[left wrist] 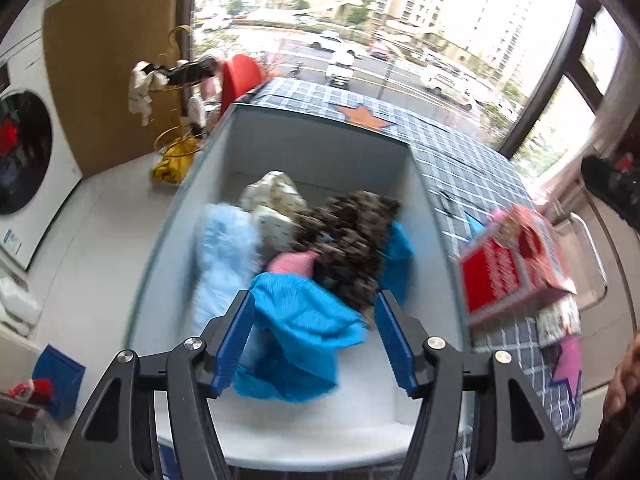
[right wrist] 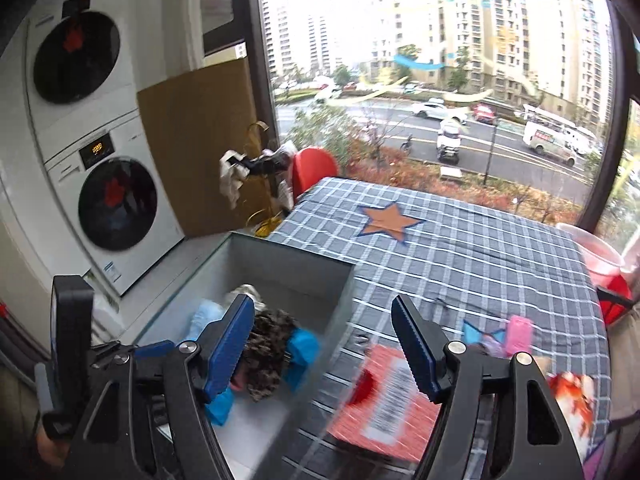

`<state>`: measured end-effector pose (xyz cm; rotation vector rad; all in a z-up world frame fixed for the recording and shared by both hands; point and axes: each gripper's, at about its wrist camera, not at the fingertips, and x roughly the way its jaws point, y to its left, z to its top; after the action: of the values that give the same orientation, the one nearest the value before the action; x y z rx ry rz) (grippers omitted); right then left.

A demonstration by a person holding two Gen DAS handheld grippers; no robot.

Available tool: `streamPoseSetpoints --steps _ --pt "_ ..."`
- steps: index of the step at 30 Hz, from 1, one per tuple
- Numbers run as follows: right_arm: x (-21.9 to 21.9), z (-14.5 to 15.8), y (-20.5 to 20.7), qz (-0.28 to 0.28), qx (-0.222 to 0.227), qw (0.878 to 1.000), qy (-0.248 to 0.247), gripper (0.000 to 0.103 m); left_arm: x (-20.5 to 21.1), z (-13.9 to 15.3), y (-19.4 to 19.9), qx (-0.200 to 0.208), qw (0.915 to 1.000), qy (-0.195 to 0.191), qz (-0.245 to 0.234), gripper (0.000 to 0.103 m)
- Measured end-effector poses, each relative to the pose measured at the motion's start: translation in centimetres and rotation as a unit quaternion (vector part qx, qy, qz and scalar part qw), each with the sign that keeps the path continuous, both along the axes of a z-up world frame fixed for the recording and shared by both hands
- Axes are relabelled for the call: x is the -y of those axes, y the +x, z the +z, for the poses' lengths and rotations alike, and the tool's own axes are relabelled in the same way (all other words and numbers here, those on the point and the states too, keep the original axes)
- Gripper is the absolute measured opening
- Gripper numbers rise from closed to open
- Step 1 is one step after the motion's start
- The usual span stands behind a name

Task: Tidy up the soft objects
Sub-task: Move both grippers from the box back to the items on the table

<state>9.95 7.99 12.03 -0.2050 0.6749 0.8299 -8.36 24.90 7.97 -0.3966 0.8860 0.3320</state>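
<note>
Beside the desk [right wrist: 460, 264] with its checked cloth stands the big grey bin [left wrist: 320, 148], where the soft things already lie: a bright blue cloth [left wrist: 304, 320], a dark speckled piece [left wrist: 348, 240], a pale blue bundle [left wrist: 224, 256]. Hovering over the pile, the left gripper [left wrist: 314, 344] has its fingers wide and empty; a careless pinch could catch two cloths together. Its near edge, draped toward the front, might snag the blue cloth. Above the bin's edge, the right gripper [right wrist: 322, 348] is also spread wide, holding nothing, near the red box [right wrist: 384, 404], which a sweep could knock off.
</note>
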Motion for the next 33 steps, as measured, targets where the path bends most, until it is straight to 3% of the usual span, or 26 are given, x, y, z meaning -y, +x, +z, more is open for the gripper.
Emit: streamPoseSetpoints --steps 4,8,12,17,21,25,29,33 --pt "6.3 -1.5 0.0 -0.056 0.0 0.998 -0.007 0.072 4.5 1.3 -0.8 0.025 0.9978 0.008 -0.062 0.066" --pt "12.4 -5.4 -0.5 -0.103 -0.03 0.993 -0.042 0.072 10.4 1.3 -0.7 0.025 0.9892 0.006 -0.144 0.066" --pt "17.1 -10.2 -1.1 -0.138 -0.072 0.985 -0.075 0.072 17.5 -1.6 1.0 -0.026 0.9748 0.001 -0.222 0.068" --pt "22.9 -14.3 -1.3 -0.197 -0.135 0.969 -0.069 0.072 23.6 -5.3 3.9 -0.086 0.9589 0.01 -0.27 0.068" --pt "25.5 -13.9 -0.7 -0.216 -0.131 0.966 -0.052 0.072 26.3 -7.3 6.5 -0.109 0.9533 0.042 -0.279 0.068" --pt "25.7 -11.1 1.3 -0.191 -0.091 0.977 -0.034 0.072 27.8 -8.0 8.7 -0.116 0.954 0.056 -0.271 0.067" --pt "23.4 -7.0 5.6 -0.142 -0.034 0.989 -0.025 0.072 28.4 -8.6 9.5 -0.126 0.9536 0.054 -0.268 0.068" --pt "18.3 -6.4 11.2 -0.071 -0.04 0.995 -0.055 0.072 28.2 -9.0 9.2 -0.137 0.9522 0.057 -0.267 0.068"
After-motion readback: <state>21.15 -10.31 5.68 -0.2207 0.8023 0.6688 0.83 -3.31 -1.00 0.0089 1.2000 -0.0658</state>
